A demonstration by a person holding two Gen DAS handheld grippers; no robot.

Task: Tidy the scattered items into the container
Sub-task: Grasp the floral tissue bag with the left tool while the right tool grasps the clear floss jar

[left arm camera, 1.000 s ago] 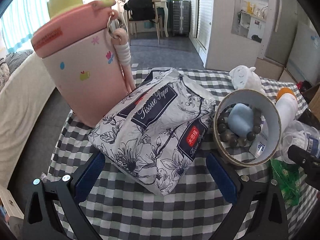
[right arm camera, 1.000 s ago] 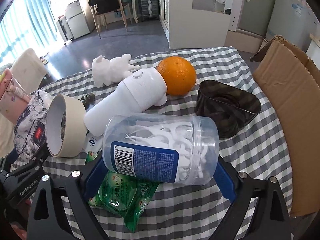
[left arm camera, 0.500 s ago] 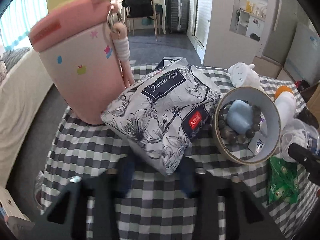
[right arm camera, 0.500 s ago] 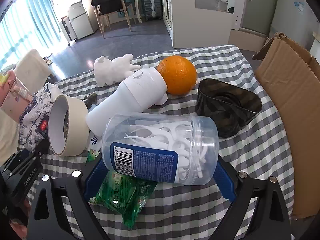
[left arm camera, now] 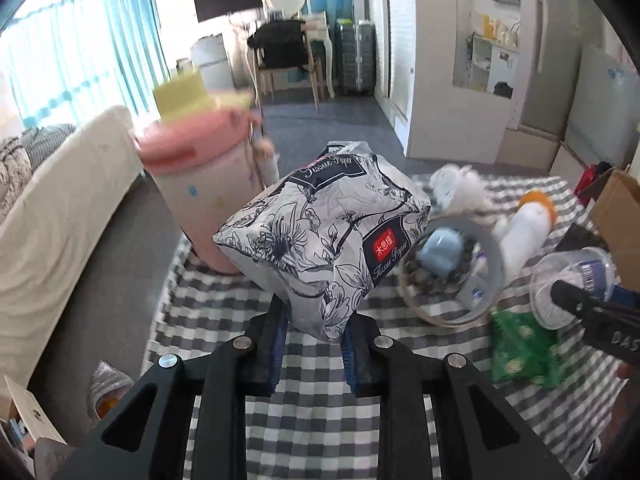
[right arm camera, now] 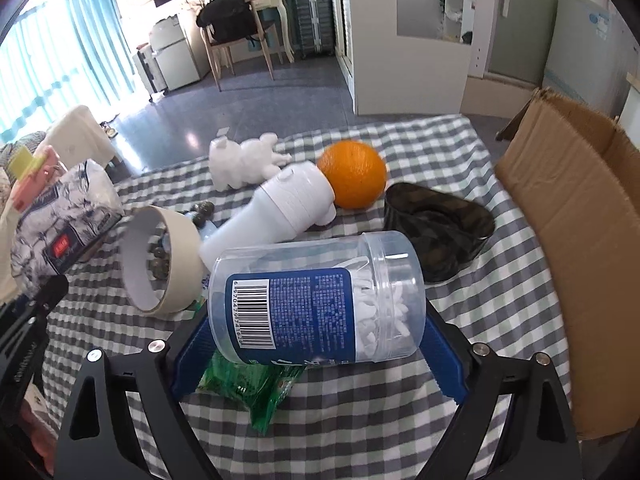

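A floral tissue pack (left arm camera: pixel 328 232) hangs tilted above the checked tablecloth (left arm camera: pixel 312 420). My left gripper (left arm camera: pixel 316 320) has its jaws closing, and the pads pinch the pack's lower corner. In the right wrist view a clear jar of white floss picks (right arm camera: pixel 316 296) with a blue label lies sideways between the blue pads of my right gripper (right arm camera: pixel 316 336). They press on its two ends and hold it tilted over a green packet (right arm camera: pixel 252 384). The open cardboard box (right arm camera: pixel 580 220) stands at the right edge of the table.
A pink bottle (left arm camera: pixel 200 184) stands at the table's left edge behind the pack. A tape roll (right arm camera: pixel 160 260) with beads inside, a white bottle (right arm camera: pixel 276 208), an orange (right arm camera: pixel 354 174), a white toy figure (right arm camera: pixel 244 160) and a dark pouch (right arm camera: pixel 440 228) lie mid-table.
My left gripper went from wide open to pinching the tissue pack and raised it off the cloth. The right gripper rose a little, tilting the jar up.
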